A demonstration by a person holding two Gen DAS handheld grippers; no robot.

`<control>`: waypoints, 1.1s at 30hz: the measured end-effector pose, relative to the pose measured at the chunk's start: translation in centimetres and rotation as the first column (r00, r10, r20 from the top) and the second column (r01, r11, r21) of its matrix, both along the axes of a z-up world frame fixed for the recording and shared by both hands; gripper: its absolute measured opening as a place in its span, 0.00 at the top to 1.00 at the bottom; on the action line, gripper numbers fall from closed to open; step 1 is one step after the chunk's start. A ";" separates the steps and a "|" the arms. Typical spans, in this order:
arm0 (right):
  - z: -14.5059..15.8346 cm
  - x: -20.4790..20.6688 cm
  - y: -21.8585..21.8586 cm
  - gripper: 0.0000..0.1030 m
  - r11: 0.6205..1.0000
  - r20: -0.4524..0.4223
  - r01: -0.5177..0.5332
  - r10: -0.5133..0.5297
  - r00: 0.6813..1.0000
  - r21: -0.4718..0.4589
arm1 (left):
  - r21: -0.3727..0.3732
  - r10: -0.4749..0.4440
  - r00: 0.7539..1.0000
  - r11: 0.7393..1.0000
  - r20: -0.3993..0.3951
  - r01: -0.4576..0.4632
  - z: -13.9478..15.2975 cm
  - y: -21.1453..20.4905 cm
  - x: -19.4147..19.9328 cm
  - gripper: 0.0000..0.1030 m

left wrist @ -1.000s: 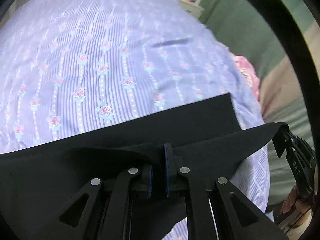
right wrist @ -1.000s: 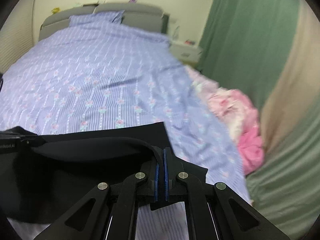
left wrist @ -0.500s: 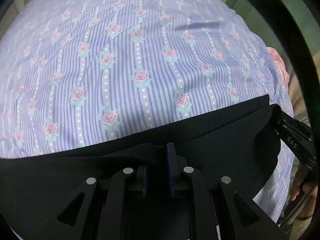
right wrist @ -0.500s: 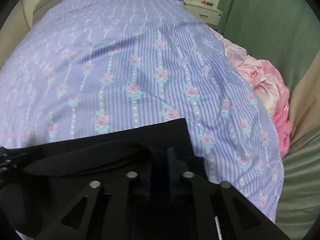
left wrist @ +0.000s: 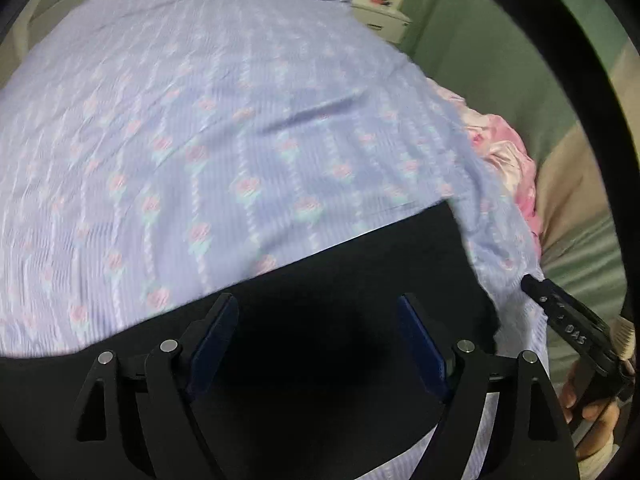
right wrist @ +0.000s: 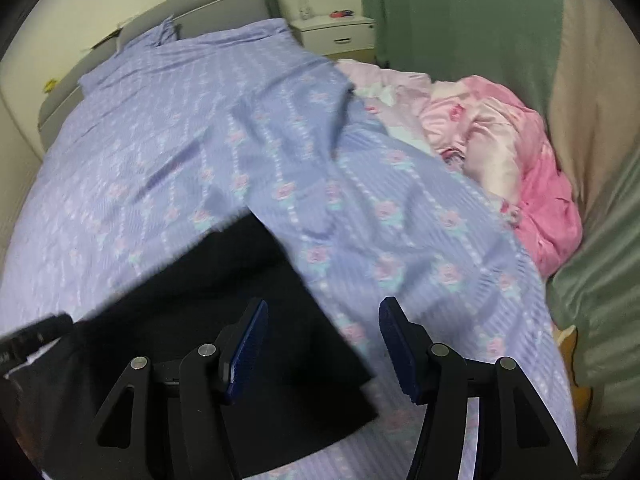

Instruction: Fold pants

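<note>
The black pants (left wrist: 352, 280) lie flat on the lilac flowered bed cover, near its front edge. My left gripper (left wrist: 318, 312) hovers over them with its jaws opening wide; the cloth lies below the blue pads, not pinched. In the right wrist view the same pants (right wrist: 240, 280) show a folded right corner. My right gripper (right wrist: 322, 320) stands above that corner, its jaws opening, with nothing pressed between the pads. The right gripper's black body (left wrist: 572, 328) and a hand appear at the lower right of the left wrist view. The left gripper's tip (right wrist: 32, 336) shows at the left edge of the right wrist view.
The lilac striped bed cover (right wrist: 180, 140) fills the bed up to a grey headboard (right wrist: 216, 4). A pink crumpled quilt (right wrist: 500, 152) lies along the bed's right side. A white nightstand (right wrist: 336, 32) and green curtains (right wrist: 460, 20) stand behind.
Both grippers were shut on the pants' folded edge; both have let go and their jaws have spread. The pants now lie flat and both hands have drawn back from them.
</note>
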State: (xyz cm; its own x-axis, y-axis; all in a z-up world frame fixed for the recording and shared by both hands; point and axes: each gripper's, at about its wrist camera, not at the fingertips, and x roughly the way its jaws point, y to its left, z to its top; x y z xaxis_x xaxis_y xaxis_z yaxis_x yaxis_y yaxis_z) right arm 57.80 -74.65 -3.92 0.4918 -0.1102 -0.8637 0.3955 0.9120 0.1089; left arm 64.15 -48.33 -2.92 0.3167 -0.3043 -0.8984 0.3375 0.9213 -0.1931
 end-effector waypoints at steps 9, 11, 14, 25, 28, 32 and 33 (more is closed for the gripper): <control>-2.5 -5.2 -0.4 0.43 0.985 0.034 0.007 -0.013 0.999 0.171 | 0.041 -0.184 0.982 0.982 0.049 0.182 -1.4 -1.8 -7.6 0.21; -3.5 -5.9 0.0 0.43 0.981 0.024 0.006 -0.011 1.000 0.196 | 0.043 -0.184 0.982 0.982 0.031 0.183 -2.6 -1.5 -9.3 0.21; -4.1 -6.8 1.2 0.44 0.976 0.015 -0.009 0.006 1.000 0.217 | 0.055 -0.140 0.990 0.989 0.016 0.139 -4.0 0.7 -12.5 0.21; -0.5 -13.9 12.4 0.44 0.967 0.045 -0.216 0.212 0.976 0.132 | 0.088 0.108 0.994 0.990 -0.006 -0.107 -4.2 11.3 -20.4 0.21; 0.6 -15.6 16.7 0.44 0.948 0.046 -0.289 0.286 0.957 0.130 | 0.085 0.163 0.987 0.983 0.007 -0.163 -3.3 14.7 -22.4 0.21; 2.1 -17.7 23.6 0.44 0.910 0.061 -0.390 0.385 0.921 0.140 | 0.076 0.233 0.973 0.970 0.002 -0.232 -2.2 20.2 -25.3 0.21; 2.2 -18.0 25.1 0.44 0.901 0.065 -0.409 0.403 0.913 0.145 | 0.080 0.253 0.967 0.964 0.006 -0.253 -1.8 22.0 -26.2 0.21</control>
